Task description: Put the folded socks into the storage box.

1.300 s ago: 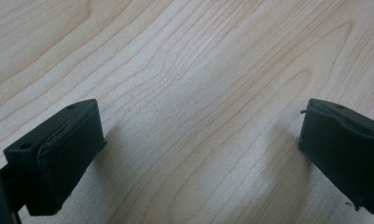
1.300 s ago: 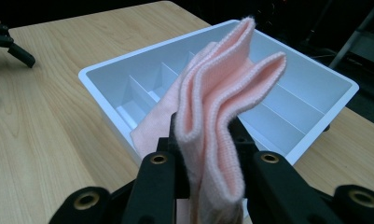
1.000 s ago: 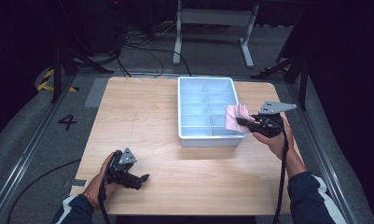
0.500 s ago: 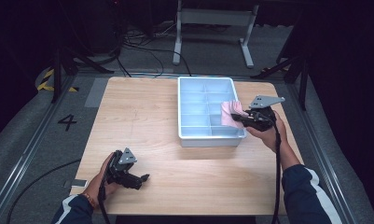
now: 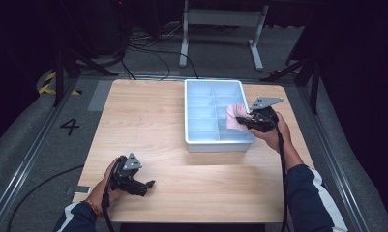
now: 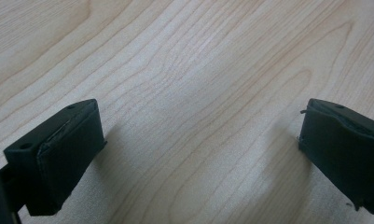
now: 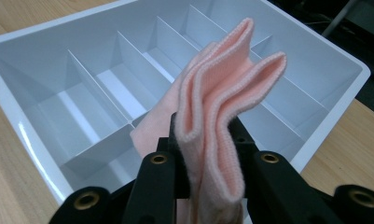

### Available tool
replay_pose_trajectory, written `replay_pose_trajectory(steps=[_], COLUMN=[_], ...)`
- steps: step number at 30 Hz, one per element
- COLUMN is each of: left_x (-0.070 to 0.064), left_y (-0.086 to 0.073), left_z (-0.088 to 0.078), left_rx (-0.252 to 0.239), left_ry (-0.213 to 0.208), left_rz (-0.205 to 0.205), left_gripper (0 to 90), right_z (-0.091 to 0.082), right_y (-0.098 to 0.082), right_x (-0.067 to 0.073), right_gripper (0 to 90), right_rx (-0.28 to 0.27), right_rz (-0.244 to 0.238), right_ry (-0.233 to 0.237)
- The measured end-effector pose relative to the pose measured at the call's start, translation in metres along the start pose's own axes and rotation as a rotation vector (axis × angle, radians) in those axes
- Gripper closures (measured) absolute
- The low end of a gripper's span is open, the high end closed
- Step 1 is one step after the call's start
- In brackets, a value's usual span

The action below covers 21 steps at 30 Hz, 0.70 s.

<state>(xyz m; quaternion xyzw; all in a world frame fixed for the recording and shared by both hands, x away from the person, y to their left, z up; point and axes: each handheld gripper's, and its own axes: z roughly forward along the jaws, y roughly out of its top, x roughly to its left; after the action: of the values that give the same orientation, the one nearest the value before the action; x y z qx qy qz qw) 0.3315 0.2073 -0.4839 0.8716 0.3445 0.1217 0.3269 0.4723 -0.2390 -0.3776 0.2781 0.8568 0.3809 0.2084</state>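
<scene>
So the right hand-held gripper [image 5: 246, 119] is clamped tight on a folded pink cloth [image 7: 222, 107], with the fabric bunched up between its jaws and sticking out past the tips. It's holding the cloth over the right side of a white divided tray [image 5: 196, 140], above the compartments on that side, roughly at the middle rows. From the right gripper view you can see the tray's dividers behind the cloth, and the compartments that show look bare. The tray sits on the far right part of the wooden table [image 5: 148, 121]. The left hand-held gripper [image 5: 150, 184] is parked down at the near left corner of the table, well apart from the tray, with its jaws wide apart and nothing but wood grain between them.
</scene>
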Motion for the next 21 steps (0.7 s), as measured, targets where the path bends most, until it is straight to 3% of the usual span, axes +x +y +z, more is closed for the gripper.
replay_pose_trajectory(steps=[16, 21], left_x=[0.0, 0.0], left_y=[0.0, 0.0], left_z=[0.0, 0.0], left_rx=[0.0, 0.0], left_ry=[0.0, 0.0], left_rz=[0.0, 0.0], left_gripper=[0.1, 0.1], right_z=[0.028, 0.037], right_y=[-0.001, -0.002], right_x=[-0.002, -0.003], right_gripper=[77.2, 77.2], right_rx=[0.082, 0.129], right_rz=[-0.038, -0.049], right_ry=[-0.015, -0.024])
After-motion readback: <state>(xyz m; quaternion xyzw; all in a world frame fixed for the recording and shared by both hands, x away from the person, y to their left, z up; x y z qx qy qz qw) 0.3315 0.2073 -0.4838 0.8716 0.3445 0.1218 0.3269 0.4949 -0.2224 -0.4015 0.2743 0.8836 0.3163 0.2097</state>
